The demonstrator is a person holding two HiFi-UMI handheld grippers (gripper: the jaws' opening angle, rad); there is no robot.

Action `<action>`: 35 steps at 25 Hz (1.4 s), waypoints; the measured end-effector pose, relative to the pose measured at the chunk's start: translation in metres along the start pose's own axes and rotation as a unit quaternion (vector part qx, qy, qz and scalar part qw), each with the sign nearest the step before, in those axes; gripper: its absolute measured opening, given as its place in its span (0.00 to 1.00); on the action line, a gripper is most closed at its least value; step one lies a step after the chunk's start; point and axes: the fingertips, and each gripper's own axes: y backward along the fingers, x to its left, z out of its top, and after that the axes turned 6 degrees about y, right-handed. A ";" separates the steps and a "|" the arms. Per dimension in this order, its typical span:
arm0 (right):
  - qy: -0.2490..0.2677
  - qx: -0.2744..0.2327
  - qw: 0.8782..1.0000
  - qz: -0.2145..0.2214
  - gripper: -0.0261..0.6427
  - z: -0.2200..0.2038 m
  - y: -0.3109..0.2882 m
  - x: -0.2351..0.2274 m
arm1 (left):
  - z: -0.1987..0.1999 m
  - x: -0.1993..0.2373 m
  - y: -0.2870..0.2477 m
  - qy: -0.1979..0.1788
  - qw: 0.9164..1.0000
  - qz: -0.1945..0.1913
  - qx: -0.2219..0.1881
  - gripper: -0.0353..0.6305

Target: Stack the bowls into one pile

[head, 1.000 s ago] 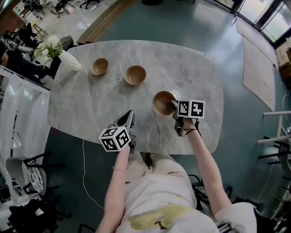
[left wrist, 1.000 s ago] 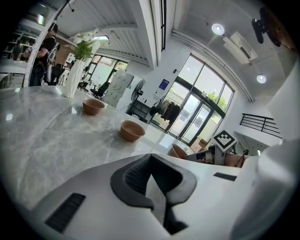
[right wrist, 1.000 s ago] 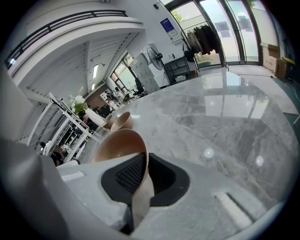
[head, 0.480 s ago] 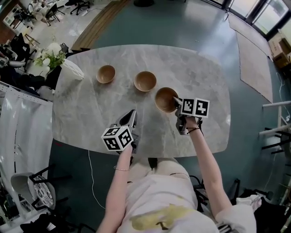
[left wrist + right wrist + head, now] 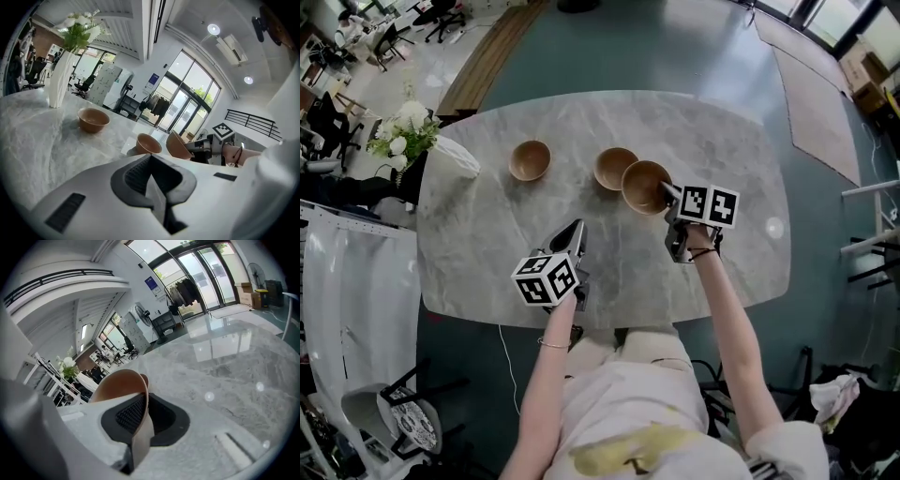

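Three tan wooden bowls are on or over the grey marble table point(image 5: 487, 253). One bowl point(image 5: 530, 159) point(image 5: 93, 119) stands at the far left, and a second bowl point(image 5: 614, 166) point(image 5: 148, 143) stands in the middle. My right gripper point(image 5: 668, 195) point(image 5: 140, 427) is shut on the near rim of the third bowl point(image 5: 645, 186) point(image 5: 119, 386) point(image 5: 178, 146). That bowl is tilted and sits right beside the middle bowl, on its right. My left gripper point(image 5: 576, 232) point(image 5: 151, 159) hovers over the table's near half with its jaws together and nothing between them.
A white vase with flowers point(image 5: 441, 141) point(image 5: 60, 79) stands at the table's far left corner. Dark floor surrounds the table, with office chairs and clutter at the far left. The person's legs are under the near edge.
The right gripper has carried the tilted bowl away from the near edge, up to the middle bowl. The left gripper has moved a little farther in over the table.
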 end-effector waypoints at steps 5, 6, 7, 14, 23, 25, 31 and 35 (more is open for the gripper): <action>-0.003 -0.020 1.000 -0.013 0.08 0.012 -0.013 0.011 | 0.012 0.010 -0.002 -0.016 1.000 -0.018 0.015 0.05; -0.001 -0.021 1.000 -0.016 0.08 0.014 -0.016 0.012 | 0.015 0.011 -0.002 -0.018 1.000 -0.021 0.015 0.05; 0.001 -0.023 1.000 -0.019 0.08 0.016 -0.018 0.013 | 0.017 0.013 -0.003 -0.019 0.999 -0.023 0.016 0.05; 0.008 -0.021 0.999 -0.033 0.08 0.026 -0.039 0.020 | 0.025 0.022 -0.013 -0.009 0.999 -0.027 0.018 0.05; 0.061 0.016 0.997 -0.051 0.08 0.039 -0.071 0.018 | 0.021 0.026 -0.033 0.006 0.999 -0.022 0.033 0.05; 0.080 0.023 0.995 -0.062 0.08 0.039 -0.076 0.016 | 0.020 0.031 -0.036 0.014 0.999 -0.019 0.035 0.05; 0.140 0.050 0.985 -0.086 0.08 0.036 -0.087 0.012 | 0.021 0.042 -0.040 0.027 0.999 -0.006 0.032 0.05; 0.177 0.058 0.977 -0.102 0.08 0.035 -0.090 0.013 | 0.019 0.042 -0.042 0.032 0.999 -0.005 0.033 0.05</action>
